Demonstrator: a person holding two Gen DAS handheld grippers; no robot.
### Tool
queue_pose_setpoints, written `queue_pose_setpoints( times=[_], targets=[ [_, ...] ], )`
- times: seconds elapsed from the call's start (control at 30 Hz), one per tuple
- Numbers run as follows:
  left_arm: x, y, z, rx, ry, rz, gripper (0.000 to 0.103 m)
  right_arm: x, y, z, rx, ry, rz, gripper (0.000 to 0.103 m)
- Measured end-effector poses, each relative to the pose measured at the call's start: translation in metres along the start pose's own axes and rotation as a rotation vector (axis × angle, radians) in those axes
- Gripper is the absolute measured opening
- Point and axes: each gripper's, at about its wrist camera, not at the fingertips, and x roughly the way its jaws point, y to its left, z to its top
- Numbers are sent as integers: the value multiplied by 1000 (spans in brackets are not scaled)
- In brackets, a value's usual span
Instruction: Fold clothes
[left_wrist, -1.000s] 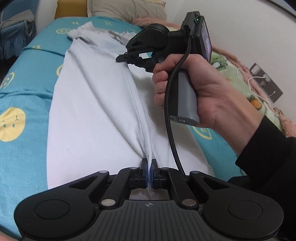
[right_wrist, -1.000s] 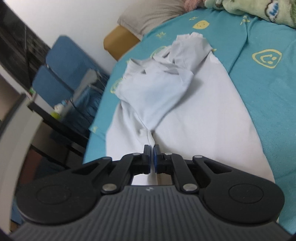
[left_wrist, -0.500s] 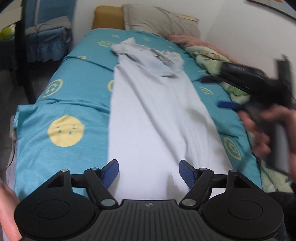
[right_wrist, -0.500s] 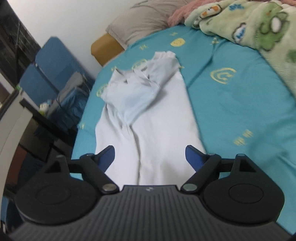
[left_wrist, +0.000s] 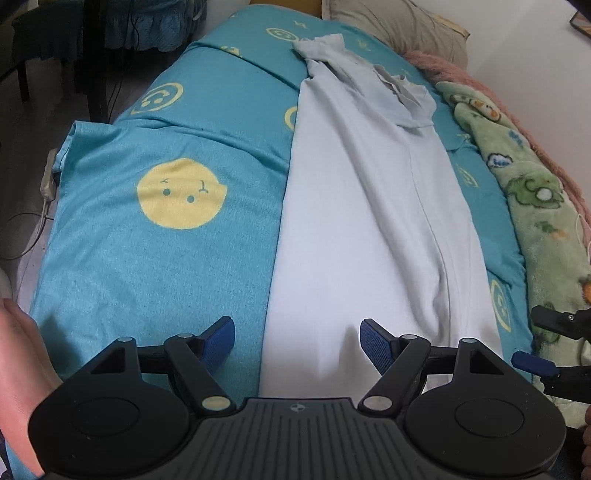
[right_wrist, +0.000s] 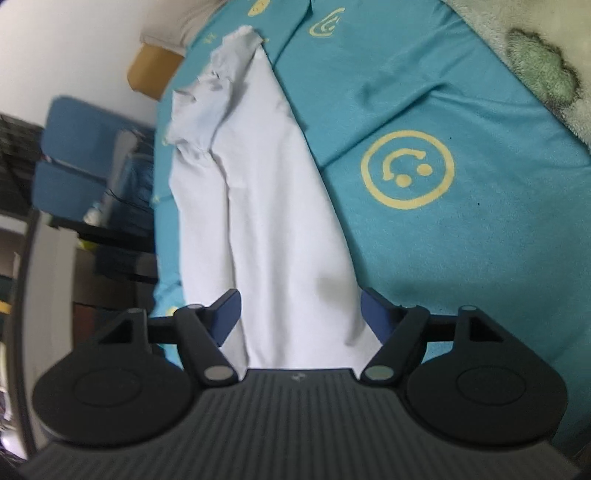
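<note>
Garment: the pale shirt (left_wrist: 369, 206) is laid lengthwise on the bed (left_wrist: 155, 258), narrowed, apparently for a crosswise fold.
Left gripper (left_wrist: 297, 338): fingers spread wide, nothing held, at the near hem.
Right gripper (right_wrist: 301, 312): jaws lately narrowed, still apart; nothing gripped.

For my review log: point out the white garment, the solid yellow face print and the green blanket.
white garment (left_wrist: 354, 206): left wrist view, middle panel.
solid yellow face print (left_wrist: 181, 194): left wrist view, centre.
green blanket (left_wrist: 535, 206): left wrist view, printed surface.
</note>
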Motion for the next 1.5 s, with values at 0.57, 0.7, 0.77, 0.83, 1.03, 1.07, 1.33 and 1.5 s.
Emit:
queue_pose_setpoints(
  times=[0.57, 0.7, 0.77, 0.83, 1.03, 1.07, 1.33, 1.5],
  targets=[
    [-8, -1, -19, -4, 20, -37, 24, 30, 15, -7, -92, 133, -225, 34],
    [-7, -7, -21, 14, 44, -12, 43, 25, 10, -10, -104, 116, -271, 42],
    [-7, -11, -23, 33, 65, -22, 61, 26, 13, -13, -126, 122, -281, 58],
    [-6, -15, -26, 51, 90, -27, 65, 28, 16, -16, -154, 139, -289, 66],
    [-6, -25, -37, 106, 142, -22, 54, 39, 30, -30, -270, 216, -328, 70],
    [-6, -25, -38, 108, 141, -14, 43, 40, 32, -34, -293, 232, -319, 69],
    [-22, -14, -31, 9, 68, -75, 4, 29, 40, -46, -383, 203, -320, 12],
    [-56, -7, -18, -138, -40, -182, 3, -10, 40, -35, -300, 77, -200, 11]
  ],
)
